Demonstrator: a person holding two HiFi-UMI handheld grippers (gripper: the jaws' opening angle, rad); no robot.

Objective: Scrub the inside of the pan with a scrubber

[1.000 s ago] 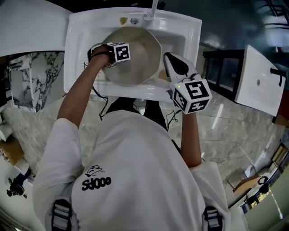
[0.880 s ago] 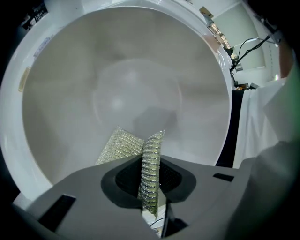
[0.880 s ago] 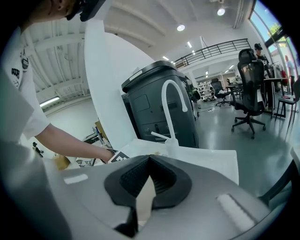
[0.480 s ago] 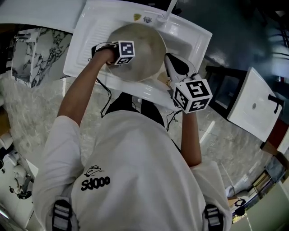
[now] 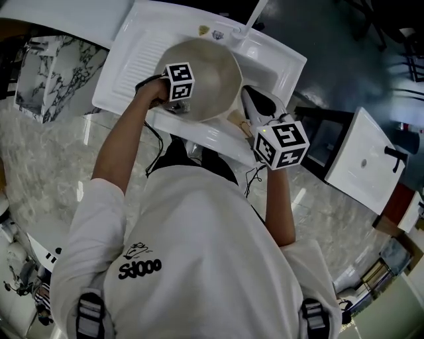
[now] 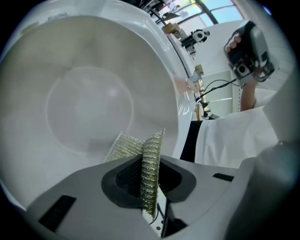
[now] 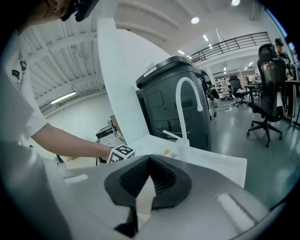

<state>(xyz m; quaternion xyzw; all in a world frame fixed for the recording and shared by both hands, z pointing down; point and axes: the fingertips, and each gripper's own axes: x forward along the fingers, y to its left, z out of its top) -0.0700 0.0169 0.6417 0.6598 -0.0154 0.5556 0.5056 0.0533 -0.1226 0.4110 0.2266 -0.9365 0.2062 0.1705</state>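
A round beige pan [image 5: 211, 69] lies in the white sink [image 5: 278, 56]; its pale inside [image 6: 89, 103] fills the left gripper view. My left gripper [image 5: 184, 99] reaches into the pan's left part, under its marker cube. It [image 6: 147, 161] is shut on a silvery-gold mesh scrubber [image 6: 123, 146], whose edge rests against the pan's inner wall. My right gripper [image 5: 246, 93] sits at the pan's lower right rim. Its pads [image 7: 161, 180] are closed on a thin tan piece, seemingly the pan's handle [image 5: 236, 122]. The pan itself is hidden in the right gripper view.
A curved white faucet [image 7: 185, 108] rises at the sink's back [image 5: 255, 14]. The ribbed drainboard [image 5: 136, 56] is left of the basin. A dark bin [image 7: 173, 93] stands behind the sink. Another white basin unit [image 5: 361, 155] is at the right, a marble block [image 5: 46, 69] at the left.
The head view has swung, so the sink sits differently in frame. The left gripper has shifted slightly inside the pan with the scrubber. The right gripper has stayed at the pan's rim.
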